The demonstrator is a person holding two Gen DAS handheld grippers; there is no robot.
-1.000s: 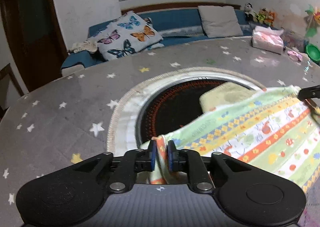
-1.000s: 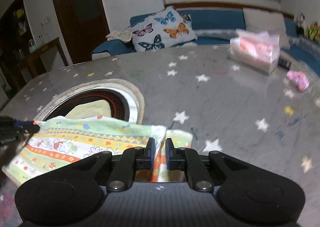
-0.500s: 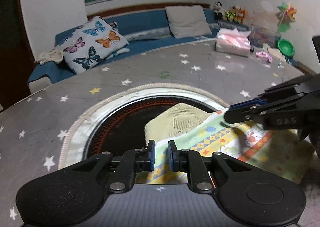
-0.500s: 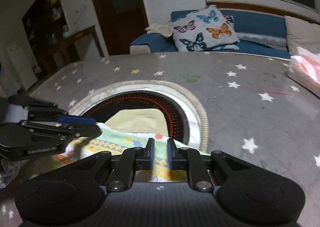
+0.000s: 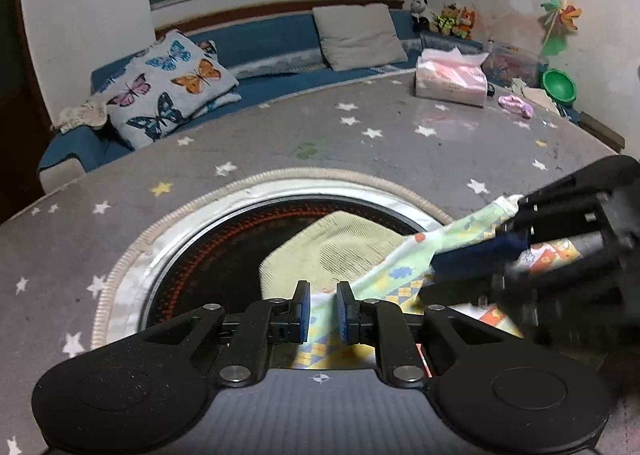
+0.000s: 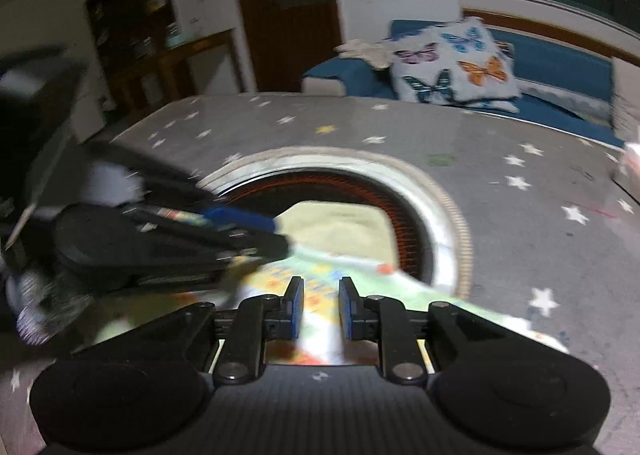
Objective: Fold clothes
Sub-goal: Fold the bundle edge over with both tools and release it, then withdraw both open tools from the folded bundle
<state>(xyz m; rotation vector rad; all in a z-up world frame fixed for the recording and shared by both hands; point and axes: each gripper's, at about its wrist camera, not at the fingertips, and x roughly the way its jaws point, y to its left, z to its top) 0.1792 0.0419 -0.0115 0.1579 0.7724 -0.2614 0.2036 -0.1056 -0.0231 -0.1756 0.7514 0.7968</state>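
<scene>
A patterned cloth [image 5: 404, 275] with green, yellow and orange stripes is bunched at the near rim of the round opening [image 5: 192, 251] in the star-print table. My left gripper [image 5: 322, 295] is shut on a fold of it. The right gripper [image 5: 460, 267] crosses in from the right, close by and touching the same cloth. In the right wrist view my right gripper [image 6: 322, 291] has its jaws opening; the cloth [image 6: 332, 267] lies between and under the parted pads, blurred. The left gripper [image 6: 276, 239] reaches in from the left there. A pale yellow cloth [image 5: 340, 243] lies in the opening.
A pink tissue pack [image 5: 450, 83] and a small pink item [image 5: 516, 105] sit on the grey table [image 5: 360, 151] at the far right. Behind the table runs a blue sofa with a butterfly pillow [image 5: 168, 87]. A green bowl [image 5: 559, 85] stands by the right wall.
The two grippers have swung toward each other, bringing the spread cloth's ends together over the opening. The gap between the right gripper's pads has widened.
</scene>
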